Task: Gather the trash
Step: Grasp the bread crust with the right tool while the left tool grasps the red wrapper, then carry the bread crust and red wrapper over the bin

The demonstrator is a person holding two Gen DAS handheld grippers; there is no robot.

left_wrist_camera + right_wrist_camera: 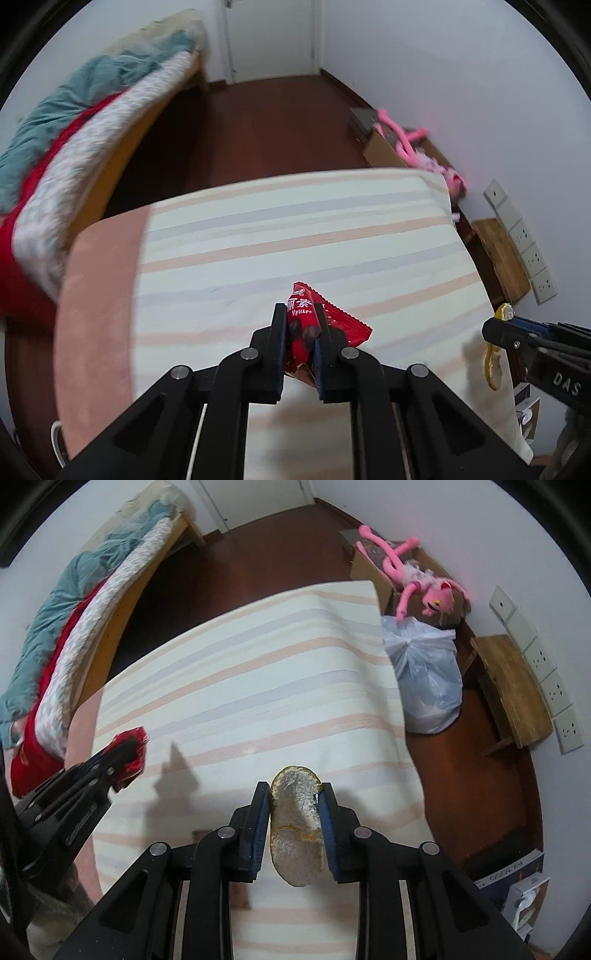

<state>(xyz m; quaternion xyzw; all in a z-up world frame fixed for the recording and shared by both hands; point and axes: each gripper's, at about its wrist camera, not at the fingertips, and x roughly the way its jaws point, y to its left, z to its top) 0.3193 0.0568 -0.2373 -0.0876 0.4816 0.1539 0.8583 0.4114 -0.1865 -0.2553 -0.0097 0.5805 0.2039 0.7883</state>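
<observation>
Left tool (300, 321): clamped on a red snack wrapper (308, 332), held above the striped bed (258, 236). Right tool (294, 801): clamped on a piece of fruit peel (295, 827), also above the bed. A white plastic bag (424, 672) stands on the floor beside the bed's far corner.
</observation>
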